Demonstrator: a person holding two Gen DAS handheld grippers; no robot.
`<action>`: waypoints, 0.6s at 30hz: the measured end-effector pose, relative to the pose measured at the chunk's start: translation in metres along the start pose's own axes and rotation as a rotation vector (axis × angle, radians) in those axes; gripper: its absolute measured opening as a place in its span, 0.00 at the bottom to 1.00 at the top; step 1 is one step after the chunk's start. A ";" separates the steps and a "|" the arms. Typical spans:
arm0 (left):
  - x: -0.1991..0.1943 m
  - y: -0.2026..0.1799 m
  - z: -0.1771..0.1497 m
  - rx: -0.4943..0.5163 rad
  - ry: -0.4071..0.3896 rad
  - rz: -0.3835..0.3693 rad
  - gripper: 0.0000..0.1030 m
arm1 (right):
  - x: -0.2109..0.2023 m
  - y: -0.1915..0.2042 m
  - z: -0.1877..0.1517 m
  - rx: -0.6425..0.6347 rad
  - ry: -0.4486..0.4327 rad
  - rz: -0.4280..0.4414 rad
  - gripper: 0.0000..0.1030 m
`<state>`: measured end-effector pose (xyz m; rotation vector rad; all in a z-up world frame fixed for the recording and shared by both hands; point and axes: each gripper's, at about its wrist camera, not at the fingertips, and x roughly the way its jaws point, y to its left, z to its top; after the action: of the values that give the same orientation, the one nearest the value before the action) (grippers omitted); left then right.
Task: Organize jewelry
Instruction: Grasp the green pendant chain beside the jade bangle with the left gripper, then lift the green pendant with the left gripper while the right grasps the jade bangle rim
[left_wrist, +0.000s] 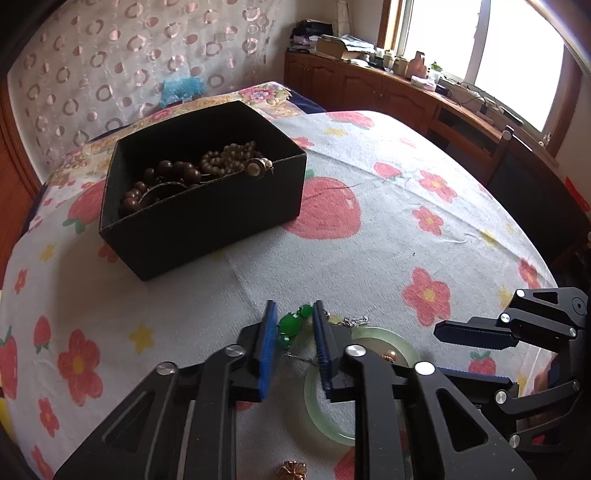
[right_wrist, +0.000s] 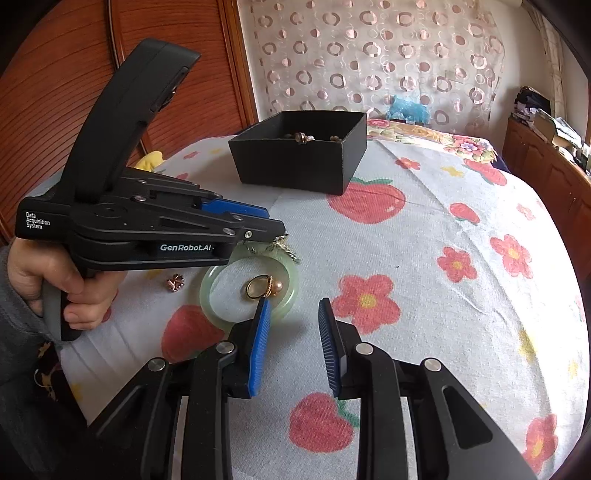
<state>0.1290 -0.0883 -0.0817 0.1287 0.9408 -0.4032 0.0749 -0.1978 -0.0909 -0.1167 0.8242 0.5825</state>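
My left gripper (left_wrist: 295, 304) is shut on a green bead earring (left_wrist: 288, 326), low over the strawberry-print bedspread (left_wrist: 369, 229). Just right of it lie a pale green jade bangle (left_wrist: 325, 417) and a silver chain piece (left_wrist: 354, 321). In the right wrist view the left gripper (right_wrist: 275, 221) hovers at the bangle's (right_wrist: 288, 269) far rim. A gold pearl ring (right_wrist: 264, 288) lies inside the bangle. My right gripper (right_wrist: 293, 301) is open and holds nothing, its left fingertip over the bangle's near rim. A black box (left_wrist: 207, 229) of brown beads sits farther back.
A small rose-gold flower piece (right_wrist: 175, 282) lies left of the bangle. A hand (right_wrist: 74, 291) grips the left tool's handle. A wooden cabinet (left_wrist: 388, 96) with clutter runs under the window, and a wooden wardrobe (right_wrist: 74, 55) stands to the left.
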 end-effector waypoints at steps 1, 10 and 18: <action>-0.001 0.001 -0.001 -0.002 -0.005 -0.007 0.11 | 0.000 0.000 0.000 -0.001 0.000 0.000 0.28; -0.048 0.014 -0.013 -0.056 -0.131 0.014 0.11 | 0.004 0.008 0.007 -0.027 0.010 0.010 0.29; -0.085 0.034 -0.015 -0.103 -0.213 0.029 0.11 | 0.026 0.036 0.028 -0.128 0.073 0.023 0.74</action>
<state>0.0862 -0.0292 -0.0241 0.0046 0.7468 -0.3335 0.0884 -0.1475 -0.0867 -0.2465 0.8597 0.6557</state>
